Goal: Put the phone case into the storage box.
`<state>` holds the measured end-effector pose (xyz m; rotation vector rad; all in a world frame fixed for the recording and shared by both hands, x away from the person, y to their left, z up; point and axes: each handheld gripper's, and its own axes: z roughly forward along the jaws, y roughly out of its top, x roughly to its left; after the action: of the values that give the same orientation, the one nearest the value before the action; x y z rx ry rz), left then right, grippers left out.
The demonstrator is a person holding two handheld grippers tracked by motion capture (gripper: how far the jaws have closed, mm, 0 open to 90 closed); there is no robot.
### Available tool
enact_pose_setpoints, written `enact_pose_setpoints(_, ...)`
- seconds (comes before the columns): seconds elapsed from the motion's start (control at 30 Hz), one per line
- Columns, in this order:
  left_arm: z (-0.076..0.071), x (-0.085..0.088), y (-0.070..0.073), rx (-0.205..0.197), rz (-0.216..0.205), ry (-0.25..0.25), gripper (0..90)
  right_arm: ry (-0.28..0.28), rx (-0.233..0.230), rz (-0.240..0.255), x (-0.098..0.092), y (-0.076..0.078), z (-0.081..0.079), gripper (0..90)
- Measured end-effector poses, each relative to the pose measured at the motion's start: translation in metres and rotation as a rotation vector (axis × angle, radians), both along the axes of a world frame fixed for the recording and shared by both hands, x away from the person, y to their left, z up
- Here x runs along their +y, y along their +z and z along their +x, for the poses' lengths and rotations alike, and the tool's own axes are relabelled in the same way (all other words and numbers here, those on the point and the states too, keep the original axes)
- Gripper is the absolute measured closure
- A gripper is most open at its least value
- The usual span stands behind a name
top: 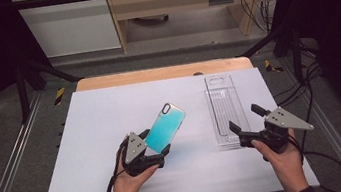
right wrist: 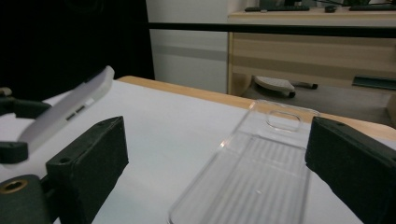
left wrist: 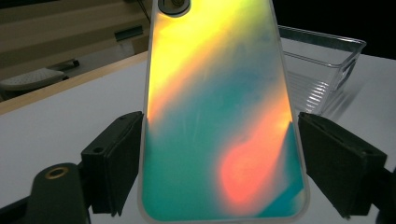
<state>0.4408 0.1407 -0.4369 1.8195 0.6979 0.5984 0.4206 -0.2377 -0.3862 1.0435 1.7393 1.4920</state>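
The left gripper (top: 159,154) is clamped across the lower end of the phone (top: 165,127); in the left gripper view both black pads press the phone's (left wrist: 219,121) long edges. In the high view the phone rises tilted off the white table (top: 90,152), its camera end toward 1 o'clock and its iridescent back facing up. The right gripper view shows the phone (right wrist: 70,109) from the side, lifted clear of the board at that end.

The right gripper (top: 246,127) stands with its jaws apart and nothing between the pads. Its fingertips lie at the near end of the clear case (top: 223,109); whether they touch the case cannot be told. In the right gripper view the clear case (right wrist: 252,172) lies between the open jaws and runs away from the camera.

Governing relation: the clear case lies at 3 o'clock from the phone, well apart from it. The case's long axis runs 6 to 12 o'clock, with the camera cut-out at the 12 o'clock end. The phone's long axis is rotated toward 1 o'clock. Judgement: seating the phone calls for travel toward 3 o'clock and a turn of its axis parallel to the case. The right hand (top: 283,158) is nearer the case, so it is placed to steady it.
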Motion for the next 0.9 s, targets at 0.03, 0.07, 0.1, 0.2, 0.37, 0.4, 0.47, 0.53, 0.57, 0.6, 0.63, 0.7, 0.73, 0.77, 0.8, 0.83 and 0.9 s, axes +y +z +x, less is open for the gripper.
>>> enact_pose_setpoints(0.03, 0.000, 0.002, 0.001, -0.007, -0.011, 0.009, 16.4, 0.007, 0.002, 0.001, 0.003, 0.003, 0.002, 6.2)
enact_pose_setpoints(0.07, 0.000, 0.003, 0.002, -0.008, -0.018, 0.010, 16.4, 0.016, 0.002, -0.009, 0.010, 0.009, 0.004, 6.6)
enact_pose_setpoints(0.1, 0.000, 0.003, 0.002, -0.011, -0.020, 0.012, 16.4, 0.022, 0.006, -0.014, 0.013, 0.012, 0.006, 7.0)
enact_pose_setpoints(0.2, -0.003, 0.004, 0.002, -0.019, -0.027, 0.018, 16.4, 0.067, 0.028, -0.005, 0.033, 0.019, 0.011, 8.0)
enact_pose_setpoints(0.37, -0.008, 0.006, -0.001, -0.024, -0.042, 0.032, 16.4, 0.117, 0.053, 0.013, 0.055, 0.023, 0.017, 7.9)
enact_pose_setpoints(0.4, -0.008, 0.006, -0.001, -0.024, -0.042, 0.032, 16.4, 0.128, 0.059, 0.018, 0.060, 0.024, 0.018, 7.9)
enact_pose_setpoints(0.47, -0.007, 0.008, 0.001, -0.031, -0.045, 0.036, 16.4, 0.141, 0.065, 0.023, 0.064, 0.024, 0.019, 7.9)
enact_pose_setpoints(0.53, -0.007, 0.009, 0.002, -0.037, -0.056, 0.044, 16.4, 0.162, 0.080, 0.027, 0.073, 0.024, 0.020, 7.8)
enact_pose_setpoints(0.57, -0.007, 0.010, 0.003, -0.042, -0.064, 0.049, 16.4, 0.168, 0.087, 0.030, 0.077, 0.023, 0.022, 7.9)
enact_pose_setpoints(0.6, -0.008, 0.011, 0.003, -0.045, -0.068, 0.052, 16.4, 0.174, 0.098, 0.035, 0.081, 0.023, 0.023, 7.9)
enact_pose_setpoints(0.63, -0.009, 0.011, 0.003, -0.050, -0.069, 0.055, 16.3, 0.193, 0.117, 0.051, 0.089, 0.022, 0.025, 7.9)
enact_pose_setpoints(0.7, -0.009, 0.012, 0.003, -0.056, -0.072, 0.060, 16.4, 0.199, 0.120, 0.051, 0.091, 0.021, 0.026, 7.9)
enact_pose_setpoints(0.73, -0.009, 0.014, 0.005, -0.063, -0.079, 0.066, 16.4, 0.217, 0.129, 0.050, 0.099, 0.018, 0.028, 7.8)
enact_pose_setpoints(0.77, -0.009, 0.014, 0.005, -0.063, -0.079, 0.066, 16.4, 0.220, 0.133, 0.049, 0.101, 0.017, 0.028, 7.9)
enact_pose_setpoints(0.8, -0.009, 0.015, 0.005, -0.066, -0.083, 0.070, 16.4, 0.220, 0.133, 0.049, 0.101, 0.017, 0.028, 7.9)
enact_pose_setpoints(0.83, -0.010, 0.016, 0.005, -0.069, -0.087, 0.073, 16.3, 0.221, 0.137, 0.047, 0.104, 0.016, 0.029, 7.9)
enact_pose_setpoints(0.9, -0.010, 0.018, 0.006, -0.079, -0.088, 0.075, 16.4, 0.228, 0.152, 0.055, 0.109, 0.013, 0.032, 8.0)
